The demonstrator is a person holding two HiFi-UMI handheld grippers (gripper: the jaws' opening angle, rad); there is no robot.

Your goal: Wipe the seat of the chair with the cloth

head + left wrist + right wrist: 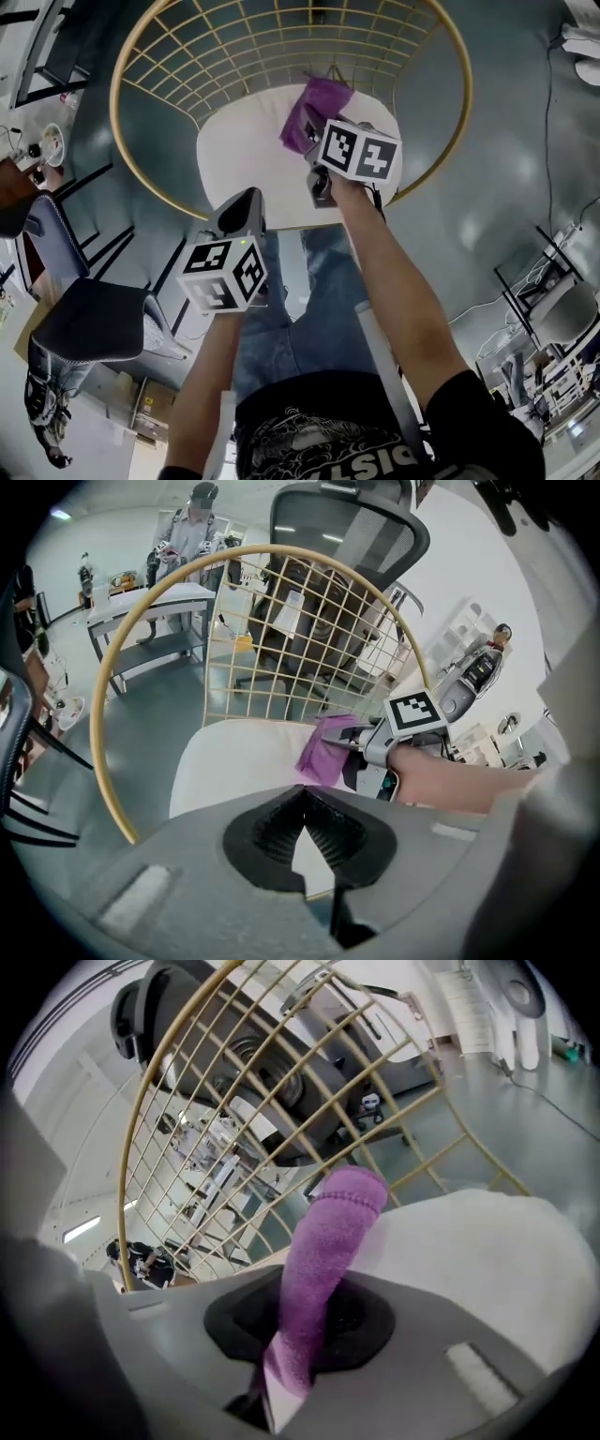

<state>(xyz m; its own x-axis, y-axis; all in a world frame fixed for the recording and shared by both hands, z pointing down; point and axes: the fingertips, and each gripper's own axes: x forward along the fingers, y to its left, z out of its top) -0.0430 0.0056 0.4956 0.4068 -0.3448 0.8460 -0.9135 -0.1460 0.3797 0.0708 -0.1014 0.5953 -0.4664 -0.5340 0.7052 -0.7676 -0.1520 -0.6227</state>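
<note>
The chair has a round white seat (248,159) inside a gold wire hoop. A purple cloth (317,111) hangs over the seat's far right part, with my right gripper (314,141) shut on it. In the right gripper view the cloth (333,1232) rises out of the right gripper (314,1321) over the seat (469,1251). My left gripper (246,211) hovers at the seat's near edge, shut and holding nothing. The left gripper view shows the left gripper (305,794) over the seat (234,761), with the cloth (323,752) and the right gripper (361,747) beyond.
The gold wire backrest (234,47) curves round the far side of the seat. A black office chair (94,319) stands at the left on the grey floor. Behind the backrest are another office chair (337,536), a table (150,602) and a standing person (192,527).
</note>
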